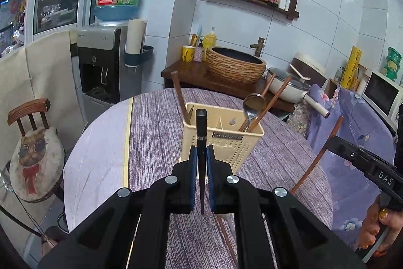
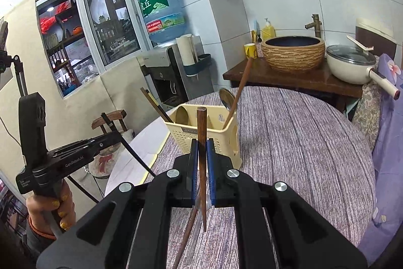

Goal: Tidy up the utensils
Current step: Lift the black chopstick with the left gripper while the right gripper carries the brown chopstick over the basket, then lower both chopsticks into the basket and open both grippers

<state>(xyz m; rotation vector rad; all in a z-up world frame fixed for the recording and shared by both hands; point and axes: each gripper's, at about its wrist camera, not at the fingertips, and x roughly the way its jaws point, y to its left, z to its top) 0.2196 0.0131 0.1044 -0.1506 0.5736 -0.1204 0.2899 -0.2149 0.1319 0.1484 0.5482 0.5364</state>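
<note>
A cream perforated utensil holder (image 1: 223, 136) stands on the purple tablecloth; it also shows in the right wrist view (image 2: 204, 135). It holds a metal spoon (image 1: 253, 106) and brown chopsticks (image 1: 180, 97). My left gripper (image 1: 201, 155) is shut on a black chopstick (image 1: 201, 132), held upright just in front of the holder. My right gripper (image 2: 202, 150) is shut on a brown wooden chopstick (image 2: 201, 143), upright near the holder. In the left wrist view the right gripper's chopstick (image 1: 317, 158) hangs at the right. Another brown chopstick (image 2: 187, 231) lies on the cloth below my right gripper.
The round table (image 1: 100, 155) has a bare pale strip left of the cloth. A cat-cushion chair (image 1: 35, 158) stands at the left, a water dispenser (image 1: 105, 67) behind. A wooden counter with a woven basin (image 1: 235, 66) and a white pot (image 2: 352, 64) lies beyond.
</note>
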